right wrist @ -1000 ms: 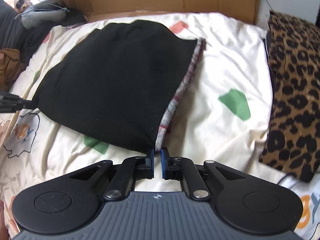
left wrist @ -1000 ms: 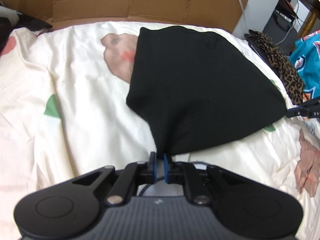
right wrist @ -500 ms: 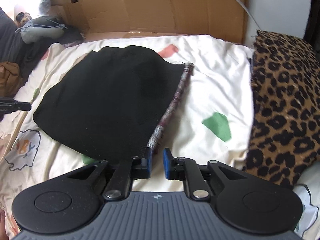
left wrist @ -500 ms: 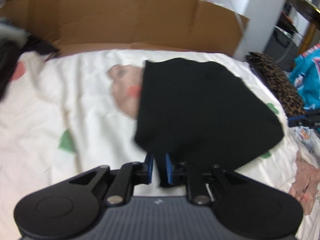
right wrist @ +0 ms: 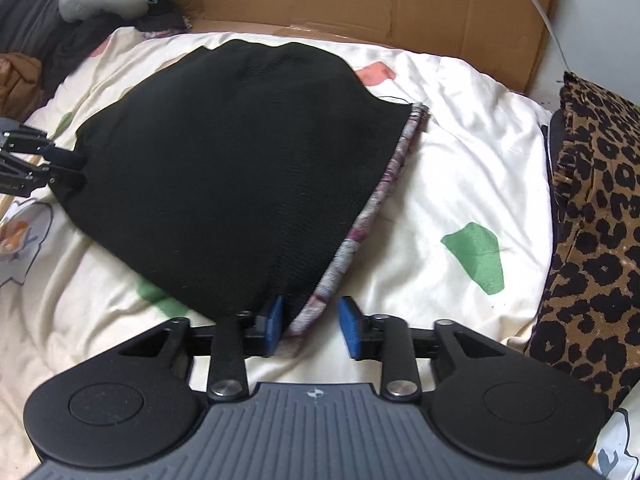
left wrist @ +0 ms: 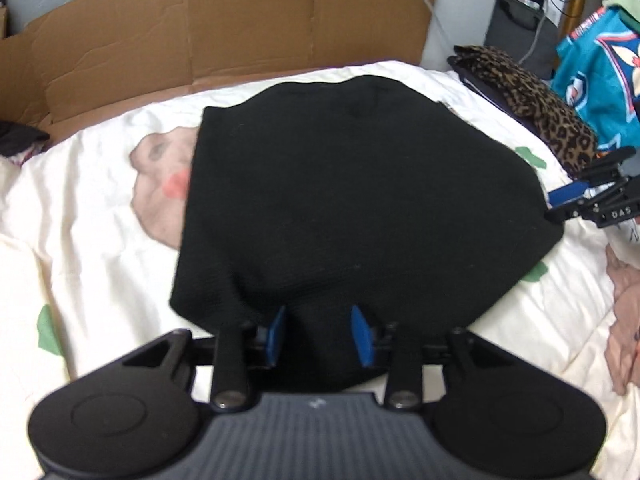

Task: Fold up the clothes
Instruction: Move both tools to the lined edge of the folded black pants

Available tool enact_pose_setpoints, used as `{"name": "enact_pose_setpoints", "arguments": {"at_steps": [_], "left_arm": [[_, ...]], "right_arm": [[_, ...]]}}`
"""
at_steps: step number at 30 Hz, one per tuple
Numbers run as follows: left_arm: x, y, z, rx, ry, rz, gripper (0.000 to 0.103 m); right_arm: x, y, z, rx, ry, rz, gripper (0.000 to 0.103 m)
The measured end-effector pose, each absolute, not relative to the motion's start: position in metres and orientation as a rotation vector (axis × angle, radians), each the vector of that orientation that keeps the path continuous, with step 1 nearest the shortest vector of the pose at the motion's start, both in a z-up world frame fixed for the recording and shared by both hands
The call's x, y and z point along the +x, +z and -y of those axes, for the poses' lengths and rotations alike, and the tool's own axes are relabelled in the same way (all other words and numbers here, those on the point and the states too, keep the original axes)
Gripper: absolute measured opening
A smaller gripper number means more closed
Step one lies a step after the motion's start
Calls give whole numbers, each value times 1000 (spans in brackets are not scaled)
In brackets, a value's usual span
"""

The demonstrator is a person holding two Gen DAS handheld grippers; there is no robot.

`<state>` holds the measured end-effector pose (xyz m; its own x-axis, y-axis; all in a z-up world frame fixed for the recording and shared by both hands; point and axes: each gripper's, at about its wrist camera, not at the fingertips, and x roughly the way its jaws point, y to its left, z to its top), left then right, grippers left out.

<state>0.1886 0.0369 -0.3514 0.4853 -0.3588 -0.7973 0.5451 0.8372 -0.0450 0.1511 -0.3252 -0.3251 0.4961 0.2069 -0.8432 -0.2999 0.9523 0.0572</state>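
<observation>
A folded black garment [left wrist: 360,208] lies flat on the cream printed bedsheet [left wrist: 92,240]; it also shows in the right wrist view [right wrist: 240,176], with a grey and purple patterned edge [right wrist: 372,208] along its right side. My left gripper [left wrist: 320,336] is open, its blue pads on either side of the garment's near corner. My right gripper [right wrist: 310,326] is open over the other near corner, the patterned edge between its pads. Each gripper shows at the edge of the other's view: the right one [left wrist: 592,200], the left one [right wrist: 36,164].
Flattened cardboard [left wrist: 224,36] stands along the far side of the bed. A leopard-print cloth [right wrist: 592,216] lies at the right edge, with a teal printed garment [left wrist: 600,76] beyond it. Dark and grey clothes [right wrist: 80,12] are piled at the far left.
Both grippers were shut on the garment's near corners and have opened, letting go of it. The garment has settled flat on the sheet, and both cameras have drawn back a little.
</observation>
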Motion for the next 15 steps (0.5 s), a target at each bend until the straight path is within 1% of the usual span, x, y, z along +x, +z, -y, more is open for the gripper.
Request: {"name": "enact_pose_setpoints", "arguments": {"at_steps": [4,7,13,15], "left_arm": [[188,-350,-44,234,-544,-918,41],[188,-346,-54,234,-483,-925,45],[187,-341,-85,171,-381,-950,48],[185,-337,-92,152,-361,-947,47]], "right_arm": [[155,-331,333,-106,292,-1003,42],[154,-331,341,-79,286,-1006,42],[148,-325,351,-64,246,-1001,42],[147,-323,358,-36,226,-1000,42]]}}
